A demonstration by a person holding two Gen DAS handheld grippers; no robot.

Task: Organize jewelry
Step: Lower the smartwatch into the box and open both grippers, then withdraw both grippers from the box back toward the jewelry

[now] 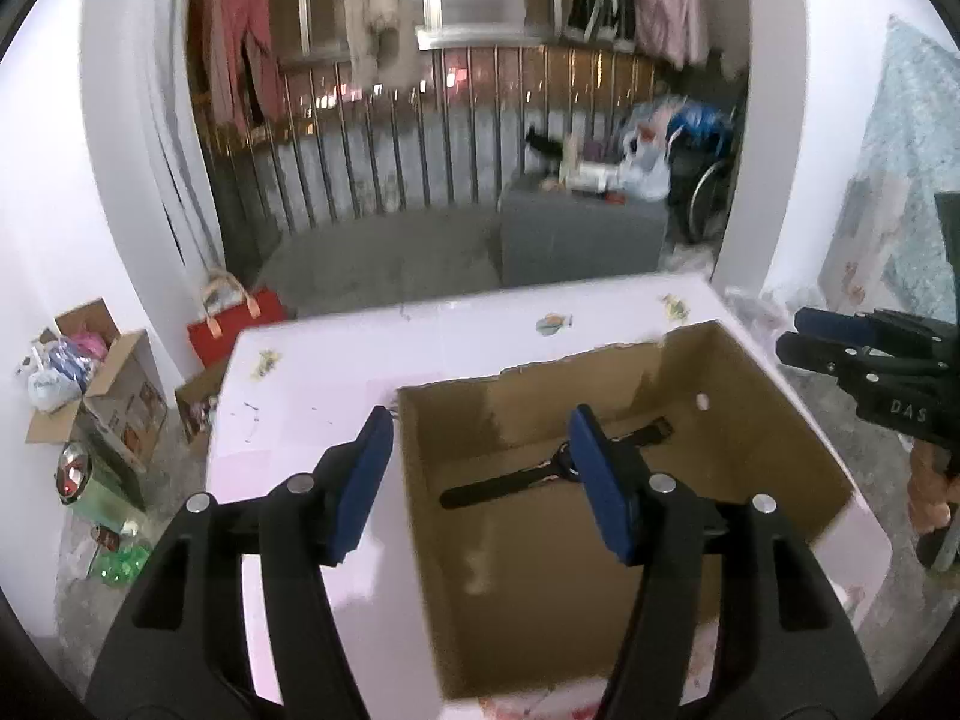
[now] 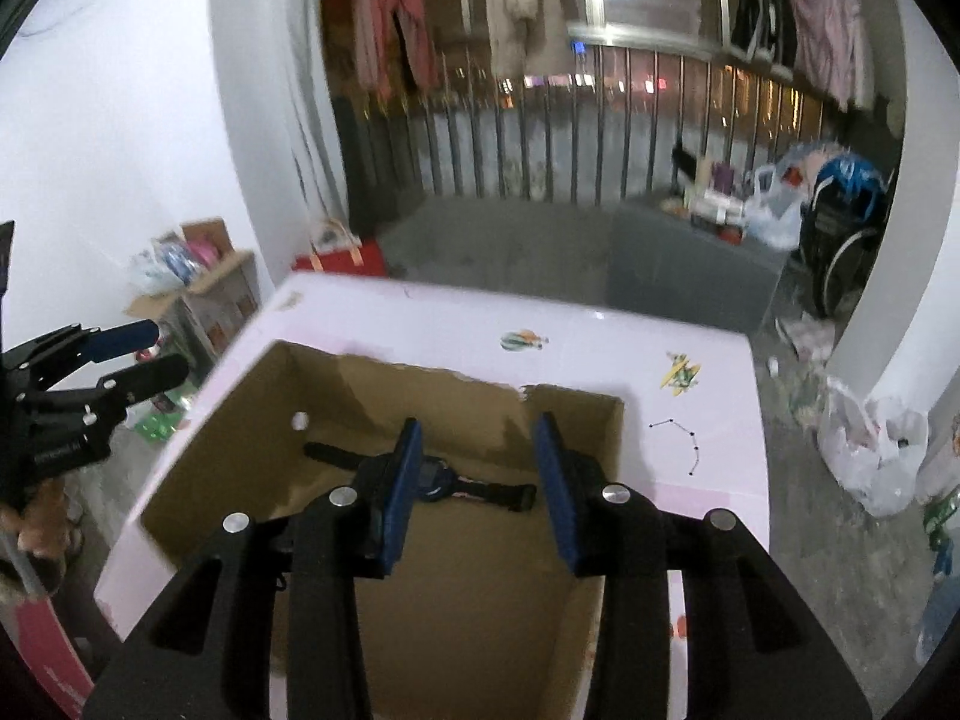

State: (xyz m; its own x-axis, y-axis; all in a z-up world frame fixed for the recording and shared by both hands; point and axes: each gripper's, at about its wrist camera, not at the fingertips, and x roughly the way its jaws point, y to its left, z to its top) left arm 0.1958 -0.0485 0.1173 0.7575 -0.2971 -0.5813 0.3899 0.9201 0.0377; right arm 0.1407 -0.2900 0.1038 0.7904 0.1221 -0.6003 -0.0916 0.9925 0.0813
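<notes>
Where it lies flat, watch (image 2: 432, 483) crosswise in box (image 2: 210, 450).

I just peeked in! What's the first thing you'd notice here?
A big cardboard box on the pink table, with a black watch lying flat on its bottom. Both grippers, left and right, hover open over it.
</notes>
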